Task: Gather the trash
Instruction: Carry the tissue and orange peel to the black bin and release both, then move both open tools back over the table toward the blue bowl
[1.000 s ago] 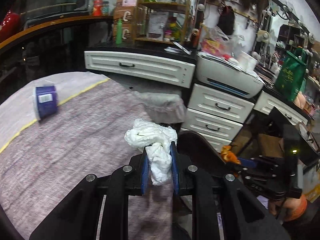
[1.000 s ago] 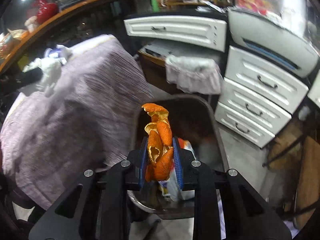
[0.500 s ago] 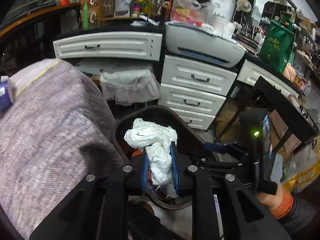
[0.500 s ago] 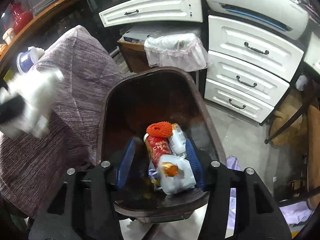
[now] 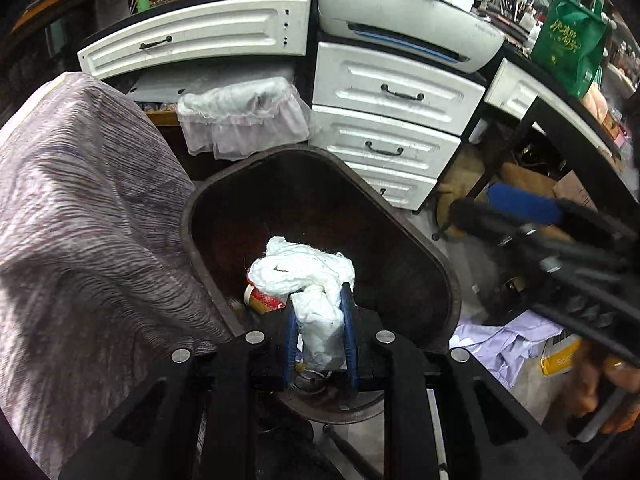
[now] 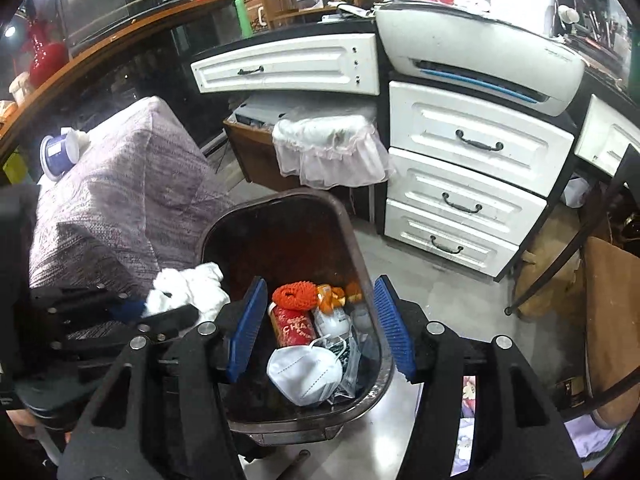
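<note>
My left gripper (image 5: 319, 300) is shut on a crumpled white tissue (image 5: 308, 268) and holds it over the dark brown trash bin (image 5: 436, 256). In the right wrist view, that tissue (image 6: 188, 288) hangs at the bin's left rim. My right gripper (image 6: 320, 284) stands above the bin (image 6: 280, 200) with its jaws opening and nothing between them. Down in the bin lie orange peel (image 6: 330, 294), an orange mesh scrubber (image 6: 298, 296), a red can (image 6: 292, 328) and a white face mask (image 6: 304, 374). The right gripper (image 5: 520, 212) shows blurred in the left wrist view.
A table under a purple-grey cloth (image 5: 80, 220) stands left of the bin, with a blue tub (image 6: 60, 154) on it. Behind are white drawers (image 5: 384, 128), a printer (image 5: 408, 36) and a small lined basket (image 5: 240, 116). Cloth lies on the floor (image 5: 504, 340) to the right.
My right gripper opened and the orange peel dropped from it into the bin. My left gripper carried the tissue off the table and down over the bin.
</note>
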Available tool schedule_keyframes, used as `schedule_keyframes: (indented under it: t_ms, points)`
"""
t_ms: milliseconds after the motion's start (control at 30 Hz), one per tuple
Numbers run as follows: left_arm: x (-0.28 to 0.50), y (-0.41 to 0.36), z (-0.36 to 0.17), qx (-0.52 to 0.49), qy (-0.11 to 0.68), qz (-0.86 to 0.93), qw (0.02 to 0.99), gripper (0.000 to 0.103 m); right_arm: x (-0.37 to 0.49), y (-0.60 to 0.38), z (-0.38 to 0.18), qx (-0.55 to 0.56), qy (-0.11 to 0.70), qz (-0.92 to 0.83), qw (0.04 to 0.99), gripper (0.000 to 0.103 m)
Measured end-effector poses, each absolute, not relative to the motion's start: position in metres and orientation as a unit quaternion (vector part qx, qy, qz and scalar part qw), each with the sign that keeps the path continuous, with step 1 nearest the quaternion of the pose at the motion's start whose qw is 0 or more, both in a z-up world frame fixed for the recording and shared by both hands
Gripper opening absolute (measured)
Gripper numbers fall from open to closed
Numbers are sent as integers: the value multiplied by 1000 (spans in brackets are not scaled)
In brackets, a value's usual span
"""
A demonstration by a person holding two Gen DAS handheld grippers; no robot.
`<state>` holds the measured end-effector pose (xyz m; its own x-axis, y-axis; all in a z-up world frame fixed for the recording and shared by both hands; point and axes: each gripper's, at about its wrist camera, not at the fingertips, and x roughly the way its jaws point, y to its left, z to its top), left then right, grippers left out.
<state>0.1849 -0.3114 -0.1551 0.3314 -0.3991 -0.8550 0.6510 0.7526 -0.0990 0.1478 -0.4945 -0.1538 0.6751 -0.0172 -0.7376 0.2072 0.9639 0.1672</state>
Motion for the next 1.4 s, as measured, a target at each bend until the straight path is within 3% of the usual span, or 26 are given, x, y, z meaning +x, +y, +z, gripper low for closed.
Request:
schedule_keyframes:
  t_ms: [400, 467, 533, 600, 800, 1000, 1100, 1400]
  points:
    - [191, -323, -172, 146, 489, -329, 795, 20, 144, -499, -148, 126, 391, -65, 909, 56]
    - [191, -324, -172, 145, 490, -333, 793, 29, 143, -498, -147, 127, 391, -64, 909, 56]
    - [190, -324, -171, 141, 488, -335, 794, 55, 143, -497, -146, 126, 390, -63, 910, 56]
    - [189, -321, -167, 135, 477, -333, 802, 67, 142, -496, -144, 124, 389, -64, 911, 56]
    - [187, -316, -158, 123, 468, -335, 808, 78, 143, -497, -142, 125, 387, -63, 911, 56]
    - [176, -304, -135, 103, 455, -357, 809, 80, 141, -496, -135, 127, 379, -61, 914, 57]
    - [168, -292, -116, 102, 438, -368, 814, 80, 140, -495, -130, 134, 374, -58, 916, 69]
    - [154, -241, -67, 93, 387, -362, 843, 87, 147, -467, -113, 142, 368, -14, 919, 69]
